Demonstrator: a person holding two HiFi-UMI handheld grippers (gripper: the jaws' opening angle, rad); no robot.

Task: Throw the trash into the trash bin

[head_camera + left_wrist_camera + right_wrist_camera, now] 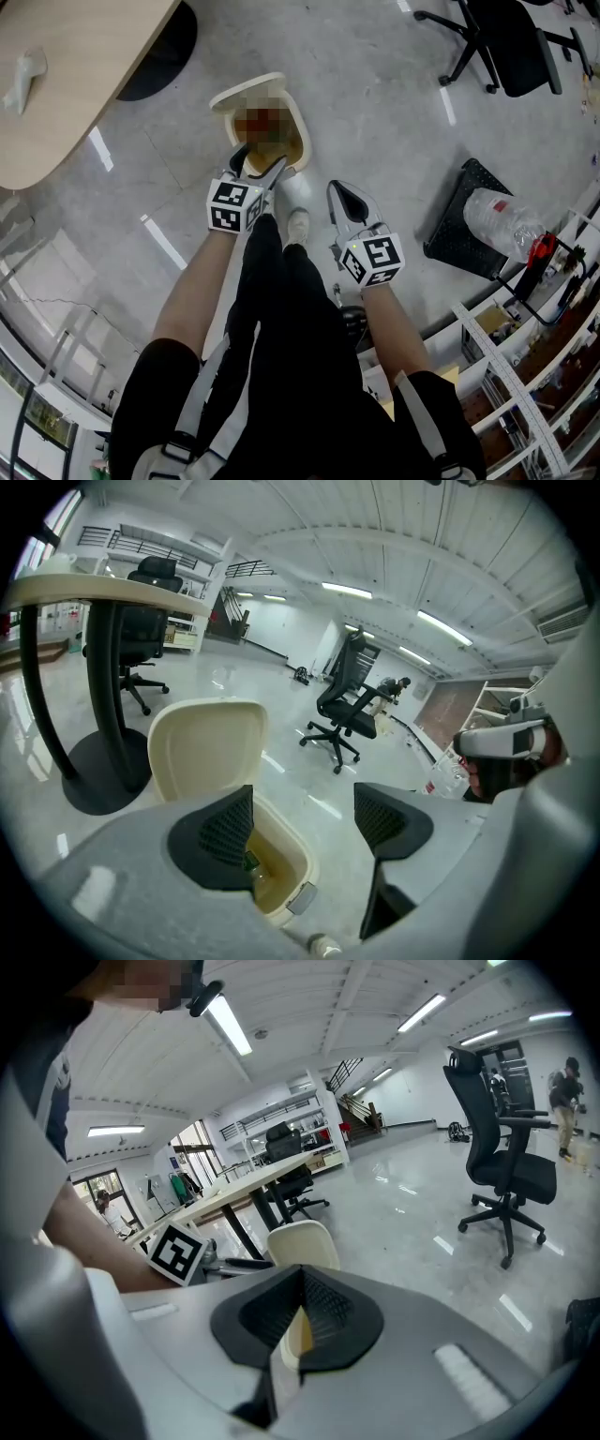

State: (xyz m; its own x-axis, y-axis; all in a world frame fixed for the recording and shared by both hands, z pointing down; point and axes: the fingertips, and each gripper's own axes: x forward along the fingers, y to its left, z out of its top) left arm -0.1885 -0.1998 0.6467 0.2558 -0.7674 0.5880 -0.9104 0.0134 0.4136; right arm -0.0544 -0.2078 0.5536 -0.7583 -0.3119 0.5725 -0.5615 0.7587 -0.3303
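The cream trash bin (pixel 302 131) stands on the floor with its lid (pixel 206 747) swung up. My left gripper (pixel 255 161) hovers just over the bin's mouth, open, with nothing between its fingers (pixel 302 808). Down inside the bin (pixel 292 855) lies a small clear item with a dark top (pixel 246 862), partly hidden by my left jaw. My right gripper (pixel 345 195) is to the right of the bin, a little nearer to me, shut and empty (pixel 302 1274). Past its tips the raised lid (pixel 305 1239) shows.
The person's white shoe (pixel 295 211) is at the bin's near side. A wooden table (pixel 66 66) with a black pedestal base (pixel 98 780) is at the left. An office chair (pixel 506 42) stands at the far right. A plastic bottle (pixel 502 220) lies by a black mat (pixel 464 220).
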